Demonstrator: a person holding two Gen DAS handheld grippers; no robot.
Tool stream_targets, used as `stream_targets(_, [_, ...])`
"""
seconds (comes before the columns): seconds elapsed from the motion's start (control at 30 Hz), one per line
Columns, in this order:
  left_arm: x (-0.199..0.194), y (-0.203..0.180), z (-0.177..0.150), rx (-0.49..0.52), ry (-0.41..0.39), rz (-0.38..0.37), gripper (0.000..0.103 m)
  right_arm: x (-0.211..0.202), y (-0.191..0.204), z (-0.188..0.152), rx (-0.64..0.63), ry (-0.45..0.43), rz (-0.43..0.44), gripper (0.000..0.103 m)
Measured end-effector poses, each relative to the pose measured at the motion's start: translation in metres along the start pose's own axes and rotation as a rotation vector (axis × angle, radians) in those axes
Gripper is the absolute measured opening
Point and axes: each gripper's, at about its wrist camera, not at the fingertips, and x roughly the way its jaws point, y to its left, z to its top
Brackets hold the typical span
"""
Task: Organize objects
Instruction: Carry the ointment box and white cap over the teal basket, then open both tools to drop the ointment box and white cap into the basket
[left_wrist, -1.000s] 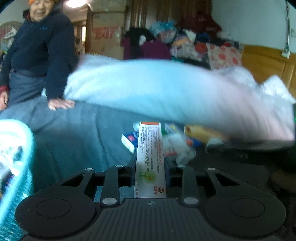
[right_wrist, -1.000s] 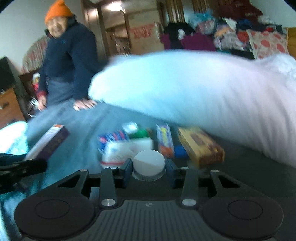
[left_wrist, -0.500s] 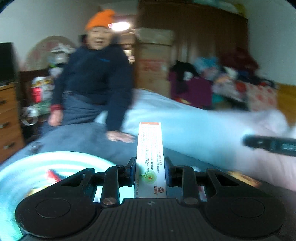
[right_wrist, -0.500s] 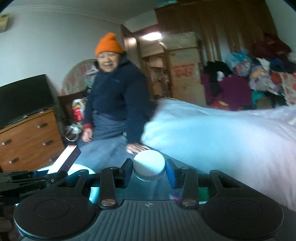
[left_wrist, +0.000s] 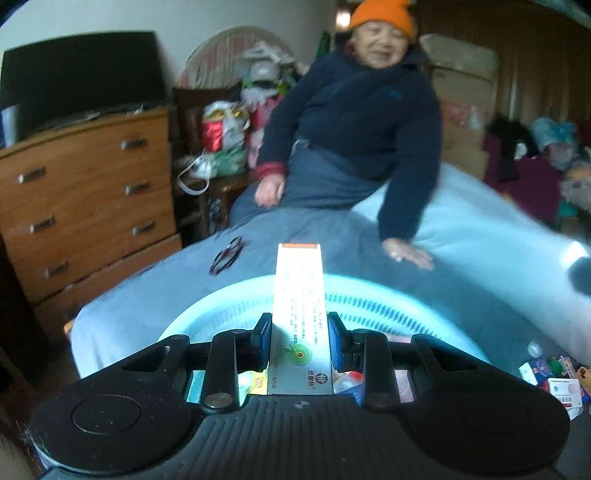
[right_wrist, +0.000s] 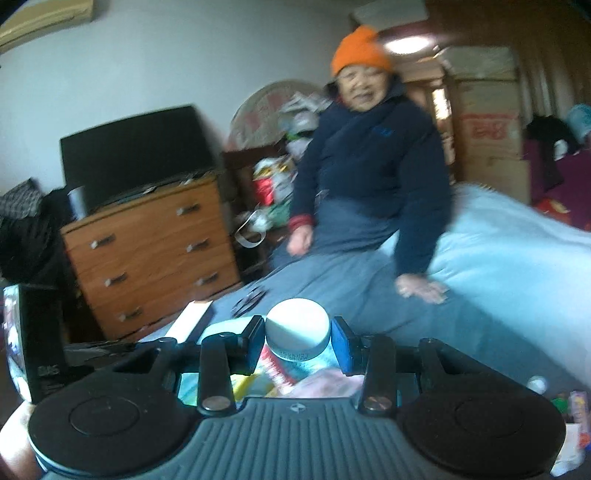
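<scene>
A pale blue basket (left_wrist: 388, 295) sits on the bed directly beneath both claws. The left claw (left_wrist: 298, 341) clamps a long carton (left_wrist: 299, 295) pointing to 12 o'clock; the right claw (right_wrist: 298, 341) pinches a white-capped jar (right_wrist: 297, 334).

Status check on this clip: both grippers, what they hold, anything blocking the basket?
Left hand-held gripper shut on carton, over basket. Right hand-held gripper shut on white-capped jar. No obstruction seen.
</scene>
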Motion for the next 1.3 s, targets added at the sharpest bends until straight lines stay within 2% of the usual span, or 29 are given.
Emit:
stream_targets(0.13, [0.001,0.01,0.0,-0.019,0.018,-0.017,0.032,0.011,0.027,-0.007,-0.009,0.059,0.02,0.042])
stream_targets(0.3, [0.006,0.023,-0.005,-0.025,0.019,-0.03,0.031,0.01,0.037,-0.013,-0.016,0.073,0.016,0.042])
stream_targets(1.3, [0.022,0.024,-0.009,-0.012,0.033,-0.045,0.032,0.033,0.026,-0.026,-0.016,0.095,0.0,0.042])
